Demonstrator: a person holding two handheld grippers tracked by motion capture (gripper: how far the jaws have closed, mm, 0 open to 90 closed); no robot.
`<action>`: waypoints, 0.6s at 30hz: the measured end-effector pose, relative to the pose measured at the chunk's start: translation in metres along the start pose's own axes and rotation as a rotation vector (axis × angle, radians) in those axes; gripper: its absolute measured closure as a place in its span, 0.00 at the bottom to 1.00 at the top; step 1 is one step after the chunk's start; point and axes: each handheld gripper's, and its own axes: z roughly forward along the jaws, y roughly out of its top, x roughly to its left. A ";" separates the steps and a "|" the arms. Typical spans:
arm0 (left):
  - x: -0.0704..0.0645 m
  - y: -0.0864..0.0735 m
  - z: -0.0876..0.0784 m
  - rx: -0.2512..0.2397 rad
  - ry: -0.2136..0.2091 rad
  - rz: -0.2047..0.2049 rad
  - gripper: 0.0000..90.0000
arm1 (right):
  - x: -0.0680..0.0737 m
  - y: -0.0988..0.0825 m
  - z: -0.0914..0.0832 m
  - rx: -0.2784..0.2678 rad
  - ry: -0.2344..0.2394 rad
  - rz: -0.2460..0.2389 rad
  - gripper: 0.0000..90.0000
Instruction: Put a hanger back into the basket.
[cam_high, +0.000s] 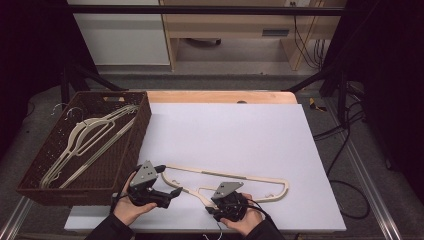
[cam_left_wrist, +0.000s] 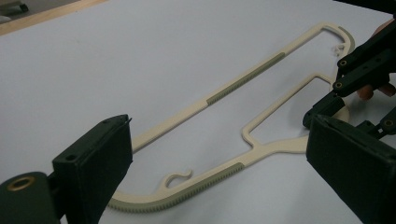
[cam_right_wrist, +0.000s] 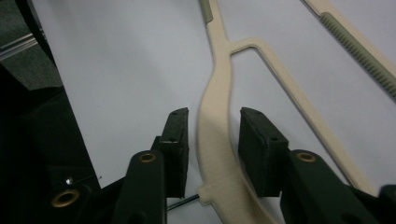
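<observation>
A cream plastic hanger lies flat on the white board near its front edge. My right gripper reaches it from the front. Its jaws straddle the hanger's thick neck, and a thin gap still shows beside each pad, so the jaws are open. A thin metal hook stub pokes out at the neck's base. My left gripper hovers at the hanger's left end with its jaws wide open. The ridged shoulder of the hanger lies between and ahead of them, untouched.
A dark brown woven basket sits tilted at the left edge and holds several more cream hangers. The wooden table edge shows behind the board. Black frame bars and cables run along the right side.
</observation>
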 end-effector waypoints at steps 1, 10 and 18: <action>0.000 0.000 0.001 0.002 0.000 0.001 0.08 | 0.000 0.000 0.000 -0.001 -0.010 -0.011 0.74; 0.000 -0.004 0.004 0.019 0.002 0.006 0.08 | 0.004 0.001 0.000 0.021 -0.025 -0.051 0.79; -0.003 -0.005 0.010 0.042 -0.012 0.030 0.08 | -0.003 0.002 0.000 0.023 0.026 -0.062 0.81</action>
